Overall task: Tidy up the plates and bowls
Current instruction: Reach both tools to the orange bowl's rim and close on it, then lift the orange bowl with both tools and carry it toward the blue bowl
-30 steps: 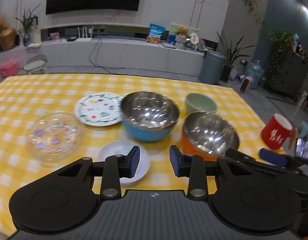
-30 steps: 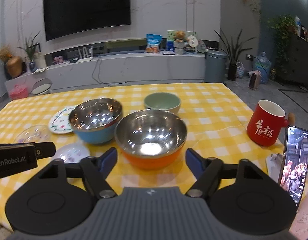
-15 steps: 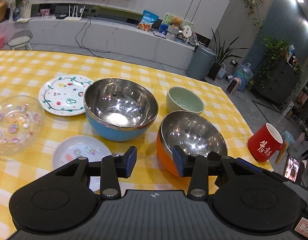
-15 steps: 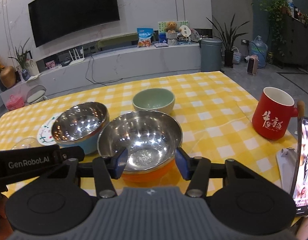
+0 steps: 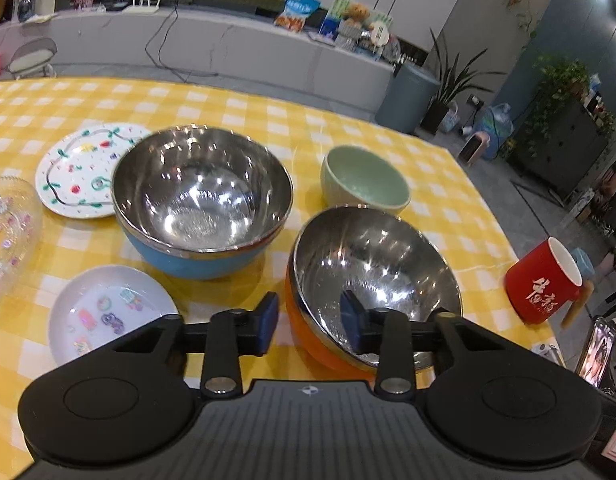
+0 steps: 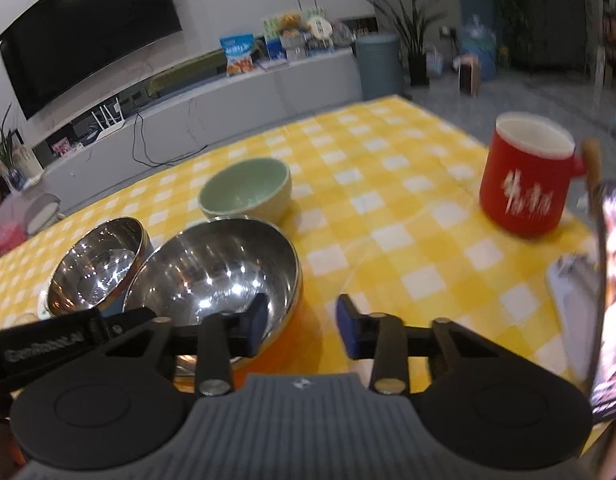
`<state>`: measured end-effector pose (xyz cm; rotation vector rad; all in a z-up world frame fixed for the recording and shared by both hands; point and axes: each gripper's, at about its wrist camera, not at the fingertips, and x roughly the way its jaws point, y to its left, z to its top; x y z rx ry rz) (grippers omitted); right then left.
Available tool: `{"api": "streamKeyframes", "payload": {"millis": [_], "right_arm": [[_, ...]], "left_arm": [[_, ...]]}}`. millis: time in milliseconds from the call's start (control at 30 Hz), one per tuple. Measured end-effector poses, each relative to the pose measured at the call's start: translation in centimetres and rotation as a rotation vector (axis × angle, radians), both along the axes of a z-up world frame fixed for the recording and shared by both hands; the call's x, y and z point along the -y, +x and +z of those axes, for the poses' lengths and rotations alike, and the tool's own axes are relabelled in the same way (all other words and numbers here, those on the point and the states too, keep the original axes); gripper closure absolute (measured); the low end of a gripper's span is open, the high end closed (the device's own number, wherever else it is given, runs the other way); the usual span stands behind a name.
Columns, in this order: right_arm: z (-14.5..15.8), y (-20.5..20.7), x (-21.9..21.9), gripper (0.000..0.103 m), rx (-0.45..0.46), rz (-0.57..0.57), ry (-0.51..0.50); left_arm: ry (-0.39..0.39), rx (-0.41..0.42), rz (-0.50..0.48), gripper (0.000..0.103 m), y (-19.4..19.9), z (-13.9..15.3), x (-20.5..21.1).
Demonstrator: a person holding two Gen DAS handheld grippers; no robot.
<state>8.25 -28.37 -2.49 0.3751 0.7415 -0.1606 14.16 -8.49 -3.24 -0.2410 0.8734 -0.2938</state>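
The left hand-held gripper (image 5: 308, 326) straddles the near left rim of the orange bowl (image 5: 371, 276), jaws parted, one finger inside and one outside. The right hand-held gripper (image 6: 302, 326) straddles its right rim, also parted. The bowl sits on the bench (image 5: 228, 108) beside the blue bowl (image 5: 202, 204), with the green bowl (image 5: 365, 186) behind. Two plates (image 5: 78, 170) and a glass dish (image 5: 8, 236) lie further left.

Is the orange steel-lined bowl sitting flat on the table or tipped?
Tipped. The orange bowl leans toward the blue bowl, its rim slanted, with the left gripper and right gripper each straddling its rim.
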Motion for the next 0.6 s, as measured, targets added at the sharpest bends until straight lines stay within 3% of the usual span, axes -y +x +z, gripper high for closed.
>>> {"api": "streamKeyframes", "payload": {"millis": [167, 400, 600], "right_arm": [[-0.2, 0.0, -0.2, 0.085, 0.01, 0.024, 0.038], [0.1, -0.2, -0.7, 0.088, -0.004, 0.015, 0.017], [1.0, -1.2, -0.8, 0.09, -0.024, 0.032, 0.061]], "left_arm": [[0.017, -0.01, 0.004, 0.08, 0.4, -0.5, 0.4], [0.035, -0.022, 0.016, 0.085, 0.2, -0.3, 0.5], [0.036, -0.054, 0.033, 0.086, -1.0, 0.6, -0.9]]}}
